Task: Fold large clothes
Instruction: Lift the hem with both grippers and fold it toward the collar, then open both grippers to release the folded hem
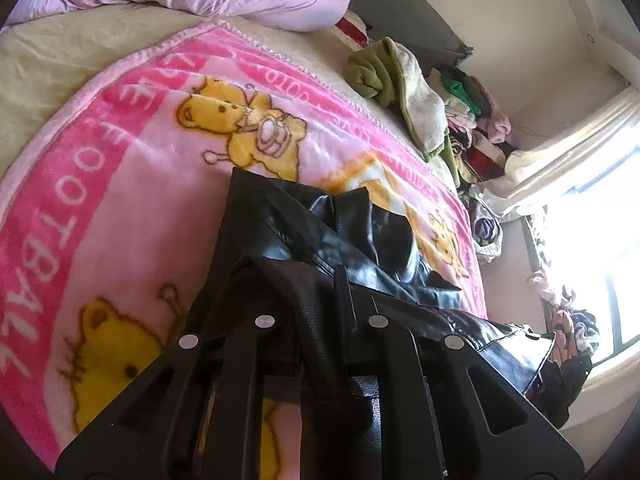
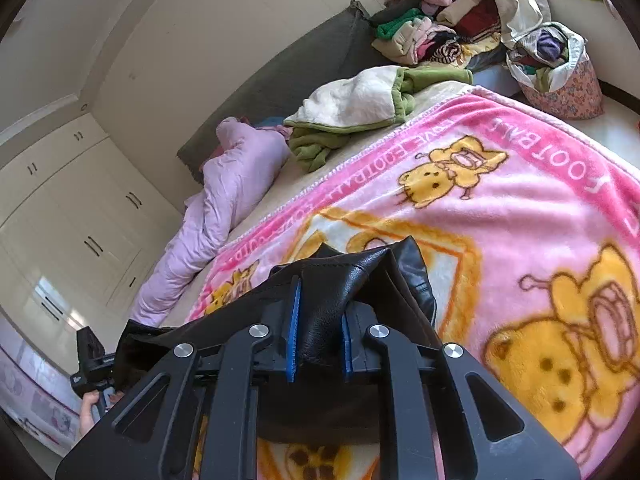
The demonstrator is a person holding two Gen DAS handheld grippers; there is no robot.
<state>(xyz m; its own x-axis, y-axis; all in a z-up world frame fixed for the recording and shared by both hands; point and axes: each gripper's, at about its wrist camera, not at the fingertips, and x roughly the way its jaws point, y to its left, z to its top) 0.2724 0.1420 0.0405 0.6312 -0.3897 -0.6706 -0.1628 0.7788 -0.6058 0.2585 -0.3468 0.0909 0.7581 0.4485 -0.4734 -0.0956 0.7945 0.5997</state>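
The left tool (image 1: pixel 320 292) is squeezed shut on a fold of the black jacket (image 1: pixel 320 232). The right tool (image 2: pixel 320 320) is squeezed shut on another bunch of the same jacket, and its blue pads (image 2: pixel 295 328) press on both sides of the fold.

The jacket hangs from both tools, just over the pink bear blanket (image 1: pixel 120 184) on the bed. In the left view, part of it seems to rest on the blanket, and another part trails off toward the bright window (image 1: pixel 592 240). In the right view, a hand (image 2: pixel 90 410) shows low on the left side, holding the other tool.

I think the jacket is heavy and floppy. It looks like leather, so it bends in thick folds, not thin ones. It is smooth, so it could slip out of the pads. A good place to hold it is a thick edge, like the collar or a seam at the shoulder, because there is more to pinch.

The jacket is black and shiny. Light gleams on its creases. It is crumpled now, not flat, so it still needs to be spread out before folding.
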